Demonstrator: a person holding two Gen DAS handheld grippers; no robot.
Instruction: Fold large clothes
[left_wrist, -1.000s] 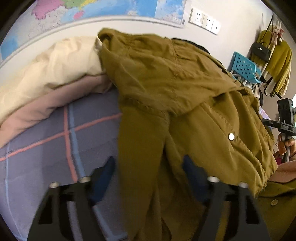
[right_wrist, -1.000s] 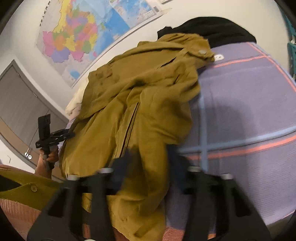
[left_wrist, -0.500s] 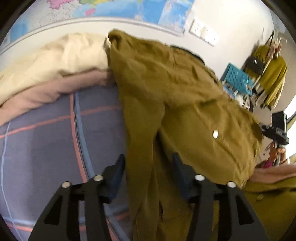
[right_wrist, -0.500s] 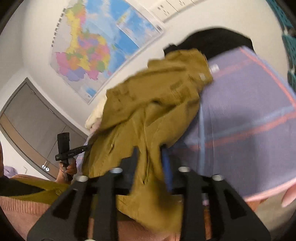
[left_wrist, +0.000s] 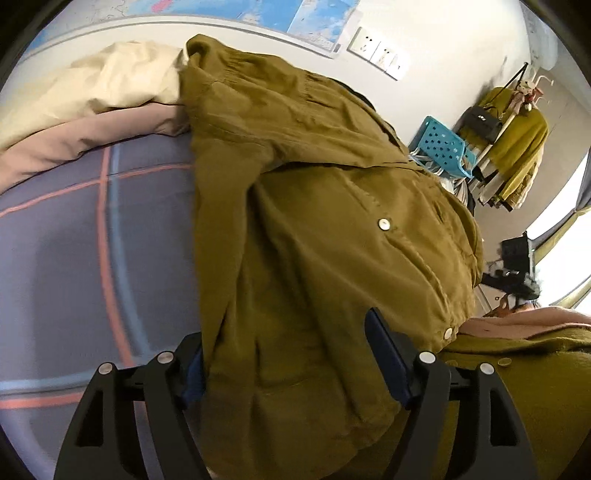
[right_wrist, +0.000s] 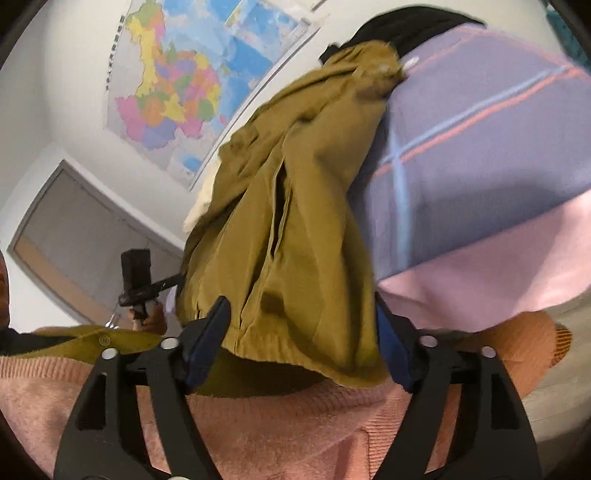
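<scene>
Legibly, nothing is written anywhere; both tools (left_wrist: 284, 354) (right_wrist: 303, 332), just opened, loosely straddle the olive jacket (left_wrist: 325, 206), gripping nothing.

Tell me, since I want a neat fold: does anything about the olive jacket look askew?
Yes. The olive jacket lies bunched and creased on the plaid bedsheet, its near hem hanging past the bed edge. Both the left gripper and right gripper have just been opening, with fabric between them unpinched.
</scene>
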